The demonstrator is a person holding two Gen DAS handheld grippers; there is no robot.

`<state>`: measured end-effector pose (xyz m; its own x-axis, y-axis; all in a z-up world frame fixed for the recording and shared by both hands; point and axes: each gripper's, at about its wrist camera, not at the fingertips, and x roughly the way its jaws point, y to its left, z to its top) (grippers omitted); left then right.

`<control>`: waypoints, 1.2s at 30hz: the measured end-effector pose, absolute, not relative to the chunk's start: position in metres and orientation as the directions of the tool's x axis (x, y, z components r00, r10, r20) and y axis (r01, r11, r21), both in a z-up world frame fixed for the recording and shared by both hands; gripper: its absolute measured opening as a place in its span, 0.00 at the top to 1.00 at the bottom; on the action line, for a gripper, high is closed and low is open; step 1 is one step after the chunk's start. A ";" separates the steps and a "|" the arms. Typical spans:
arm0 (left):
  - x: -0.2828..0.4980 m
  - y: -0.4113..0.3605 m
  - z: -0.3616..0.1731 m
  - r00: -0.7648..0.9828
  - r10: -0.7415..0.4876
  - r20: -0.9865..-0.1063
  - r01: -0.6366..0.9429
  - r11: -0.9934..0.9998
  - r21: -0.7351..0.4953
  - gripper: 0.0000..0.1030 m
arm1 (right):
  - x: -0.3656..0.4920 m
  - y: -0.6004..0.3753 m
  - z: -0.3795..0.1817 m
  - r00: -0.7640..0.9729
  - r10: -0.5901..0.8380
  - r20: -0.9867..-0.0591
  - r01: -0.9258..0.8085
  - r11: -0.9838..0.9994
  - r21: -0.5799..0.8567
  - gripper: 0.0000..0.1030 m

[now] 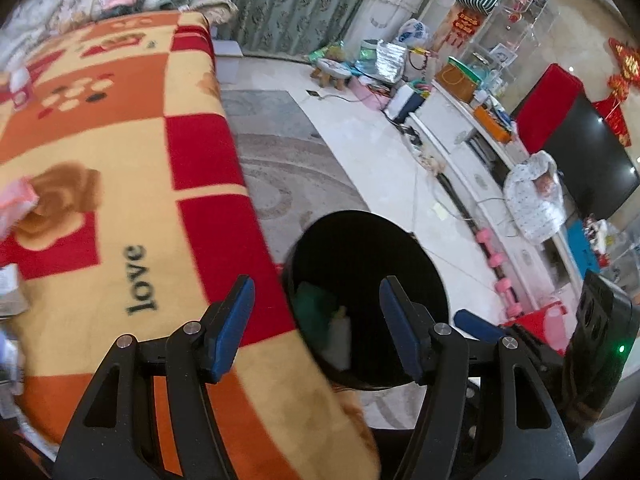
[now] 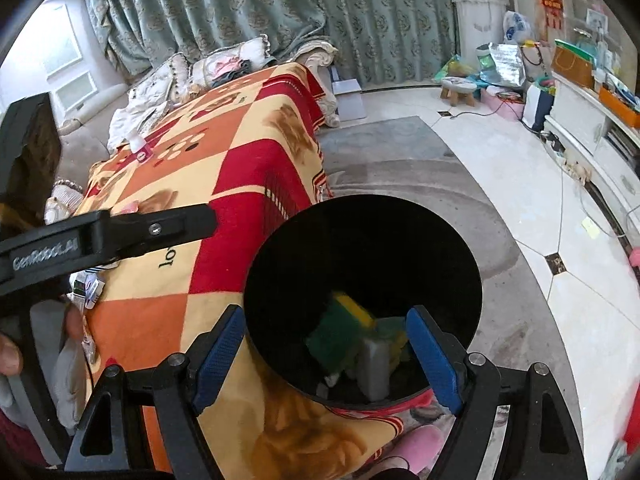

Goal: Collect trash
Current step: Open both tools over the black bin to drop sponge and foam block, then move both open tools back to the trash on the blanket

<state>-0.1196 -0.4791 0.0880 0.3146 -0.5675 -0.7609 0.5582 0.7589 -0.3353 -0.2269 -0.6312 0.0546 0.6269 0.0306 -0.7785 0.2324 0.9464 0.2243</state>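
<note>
The black trash bin (image 2: 362, 300) stands on the floor, tight against the corner of the blanket-covered table (image 2: 224, 208). Inside it lie a green-and-yellow sponge (image 2: 340, 328), blurred as if in motion, and a pale grey container (image 2: 374, 368). The right gripper (image 2: 328, 356) hangs directly above the bin's mouth, jaws spread wide with nothing between them. The left gripper (image 1: 318, 328) also hovers near the bin's rim (image 1: 440, 280), its blue pads parted and empty.

More litter waits on the blanket: a small white bottle (image 2: 138, 146) at the far end, paper packets (image 2: 88, 288) at the near left edge, and a pink wrapper (image 1: 18, 196) seen from the left wrist.

The step in hand looks like turning back for the next piece. To do it well, the grippers should rise clear of the rim before swinging over the table, approach each scrap from above with jaws aligned across its narrow side, and press lightly, since the soft blanket could bunch up into the grasp.
</note>
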 end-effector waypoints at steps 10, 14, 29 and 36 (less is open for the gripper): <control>-0.135 -0.424 0.103 0.484 -0.460 -0.745 0.515 0.838 -0.183 0.38 | -0.219 -0.607 0.053 0.617 0.028 -0.786 0.212 0.956 0.201 0.22; -0.137 -0.396 0.107 0.535 -0.421 -0.732 0.476 0.866 -0.151 0.38 | -0.213 -0.589 0.056 0.620 0.029 -0.784 0.196 0.962 0.190 0.22; -0.142 -0.284 0.119 0.644 -0.281 -0.712 0.305 0.947 -0.097 0.38 | -0.181 -0.494 0.081 0.644 0.105 -0.757 0.031 0.986 0.163 0.22; -0.141 -0.244 0.118 0.668 -0.233 -0.707 0.240 0.966 -0.091 0.38 | -0.169 -0.446 0.084 0.641 0.154 -0.752 -0.060 0.987 0.150 0.22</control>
<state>-0.1411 -0.2443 0.1176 0.6677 -0.2327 -0.7072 0.2403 0.9664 -0.0911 -0.1692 -0.4465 0.0845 0.6410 0.1537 -0.7520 -0.0604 0.9868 0.1502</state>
